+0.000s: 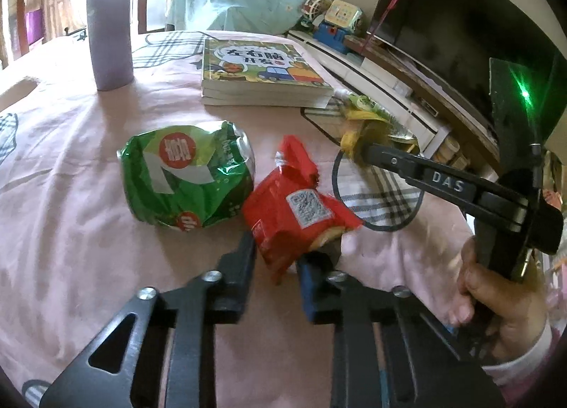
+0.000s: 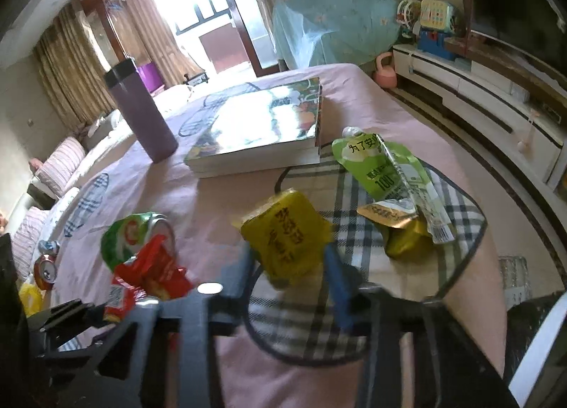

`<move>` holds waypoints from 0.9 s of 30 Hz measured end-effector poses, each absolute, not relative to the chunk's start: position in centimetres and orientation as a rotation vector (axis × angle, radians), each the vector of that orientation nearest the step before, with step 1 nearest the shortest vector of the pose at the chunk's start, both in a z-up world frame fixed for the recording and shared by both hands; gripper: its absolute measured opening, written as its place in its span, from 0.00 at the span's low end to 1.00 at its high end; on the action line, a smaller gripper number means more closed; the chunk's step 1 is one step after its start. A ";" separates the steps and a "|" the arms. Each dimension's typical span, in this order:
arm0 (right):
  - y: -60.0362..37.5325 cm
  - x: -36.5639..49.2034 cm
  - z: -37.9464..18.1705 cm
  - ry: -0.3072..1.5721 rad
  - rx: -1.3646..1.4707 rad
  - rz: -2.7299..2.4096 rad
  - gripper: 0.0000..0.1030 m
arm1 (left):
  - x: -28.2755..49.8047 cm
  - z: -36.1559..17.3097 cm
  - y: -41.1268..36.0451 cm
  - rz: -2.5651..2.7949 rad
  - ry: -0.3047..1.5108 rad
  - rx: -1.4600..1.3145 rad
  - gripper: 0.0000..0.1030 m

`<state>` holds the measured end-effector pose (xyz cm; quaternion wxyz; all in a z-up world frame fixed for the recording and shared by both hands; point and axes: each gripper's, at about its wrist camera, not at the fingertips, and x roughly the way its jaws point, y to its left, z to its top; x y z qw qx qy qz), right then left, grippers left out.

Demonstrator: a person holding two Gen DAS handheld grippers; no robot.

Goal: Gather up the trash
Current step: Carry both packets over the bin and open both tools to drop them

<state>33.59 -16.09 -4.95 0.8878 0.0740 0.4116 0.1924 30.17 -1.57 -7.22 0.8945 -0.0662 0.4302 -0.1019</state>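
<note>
Now left tongs (image 1: 294, 259) pinching red QR-coded wrapper (image 1: 294, 209), right tongs (image 2: 290, 266) clamping yellow packet (image 2: 287, 234)

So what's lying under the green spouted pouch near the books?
The green pouch lies across a gold-and-yellow wrapper, which pokes out below it, on the plaid patch of the pink tablecloth. How far that wrapper reaches beneath, or whether anything else is there, is covered.
</note>
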 end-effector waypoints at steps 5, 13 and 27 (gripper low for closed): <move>-16.8 32.6 -4.7 0.835 0.161 0.399 0.05 | 29.6 -6.9 -2.0 -0.228 0.879 -0.125 0.03; -19.4 27.4 -3.1 0.802 0.219 0.417 0.05 | 27.4 -5.5 -3.3 -0.287 0.862 -0.145 0.01; -27.5 18.0 -1.7 0.736 0.350 0.300 0.05 | 22.7 -3.4 -9.4 -0.428 0.851 -0.123 0.01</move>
